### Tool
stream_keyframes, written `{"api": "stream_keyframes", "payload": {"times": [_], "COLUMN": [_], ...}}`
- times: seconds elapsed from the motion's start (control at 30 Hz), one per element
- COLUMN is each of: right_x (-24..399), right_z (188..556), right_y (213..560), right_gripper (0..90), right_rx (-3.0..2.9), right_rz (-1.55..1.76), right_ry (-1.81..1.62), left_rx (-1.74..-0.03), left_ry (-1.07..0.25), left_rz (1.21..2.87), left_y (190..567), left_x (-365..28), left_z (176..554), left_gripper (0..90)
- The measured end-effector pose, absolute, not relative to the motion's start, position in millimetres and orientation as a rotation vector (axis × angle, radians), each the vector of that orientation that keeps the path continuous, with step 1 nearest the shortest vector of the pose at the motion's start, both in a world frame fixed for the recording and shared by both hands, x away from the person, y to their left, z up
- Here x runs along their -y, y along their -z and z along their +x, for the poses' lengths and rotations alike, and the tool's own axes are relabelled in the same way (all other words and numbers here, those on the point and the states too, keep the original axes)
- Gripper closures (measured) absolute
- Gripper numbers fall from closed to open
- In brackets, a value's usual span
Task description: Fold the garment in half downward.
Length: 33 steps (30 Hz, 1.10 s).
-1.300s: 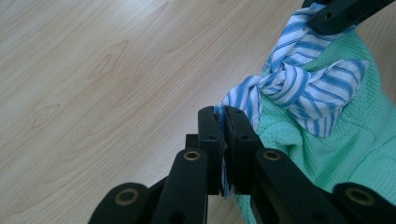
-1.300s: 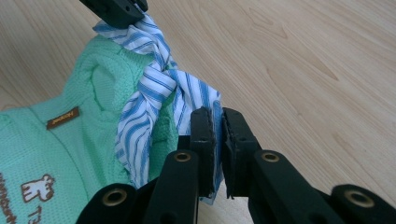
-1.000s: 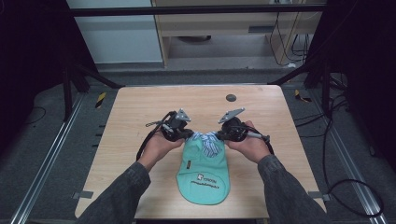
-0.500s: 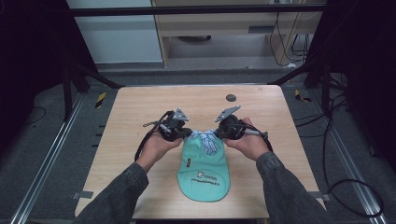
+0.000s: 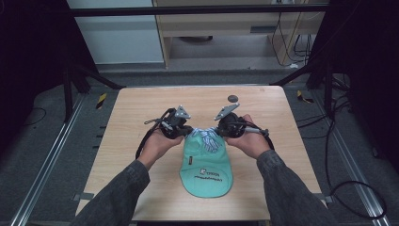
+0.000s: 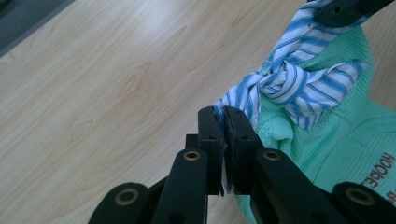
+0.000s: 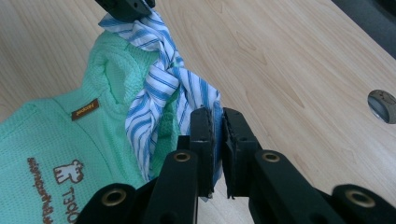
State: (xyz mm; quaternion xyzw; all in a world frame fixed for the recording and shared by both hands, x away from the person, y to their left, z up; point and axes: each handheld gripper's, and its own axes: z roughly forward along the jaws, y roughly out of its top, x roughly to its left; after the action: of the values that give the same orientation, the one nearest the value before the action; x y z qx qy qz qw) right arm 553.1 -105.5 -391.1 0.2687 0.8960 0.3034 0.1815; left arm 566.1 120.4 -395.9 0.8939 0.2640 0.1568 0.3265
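Pale wooden worktop [image 5: 141, 113] carries a green garment [image 5: 207, 169] with a striped tie [image 5: 207, 139] knotted at its collar. Left tongs [image 6: 223, 122] and right tongs [image 7: 218, 122] each clamp one tie end; pulling apart could jam the knot or slip the cloth free.

You work at a light wooden table [image 5: 141, 108] on a grey floor [image 5: 42, 155], with a pale cabinet [image 5: 113, 42] beyond its far edge.
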Motion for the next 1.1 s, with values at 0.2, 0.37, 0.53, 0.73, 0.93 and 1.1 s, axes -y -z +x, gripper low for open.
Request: {"api": "stream_keyframes", "payload": {"times": [0.2, 0.37, 0.53, 0.73, 0.93, 1.1], "right_x": [108.3, 110.9, 113.2, 116.2, 114.0, 113.4], "right_z": [554.0, 552.6, 554.4, 558.0, 558.5, 557.3], "right_y": [386.9, 386.1, 386.8, 386.9, 380.3, 376.0], "right_gripper": [83.4, 83.4, 83.5, 83.4, 83.5, 83.5], "right_rx": [-2.517, -2.511, -2.507, -2.490, -2.467, -2.457], "right_rz": [0.766, 0.755, 0.762, 0.782, 0.781, 0.770], "right_ry": [-0.861, -0.852, -0.854, -0.862, -0.879, -0.883], "left_rx": [-0.666, -0.651, -0.647, -0.643, -0.648, -0.656], "left_ry": [-0.438, -0.442, -0.452, -0.477, -0.501, -0.508], "left_rz": [2.351, 2.359, 2.353, 2.349, 2.337, 2.321], "left_y": [388.2, 385.8, 384.9, 380.4, 375.6, 371.8], "left_x": [-116.6, -113.8, -111.7, -109.4, -111.6, -114.5], "left_z": [566.6, 567.4, 566.0, 563.9, 565.3, 564.6], "left_gripper": [86.1, 86.1, 86.1, 86.1, 86.1, 86.1]}}
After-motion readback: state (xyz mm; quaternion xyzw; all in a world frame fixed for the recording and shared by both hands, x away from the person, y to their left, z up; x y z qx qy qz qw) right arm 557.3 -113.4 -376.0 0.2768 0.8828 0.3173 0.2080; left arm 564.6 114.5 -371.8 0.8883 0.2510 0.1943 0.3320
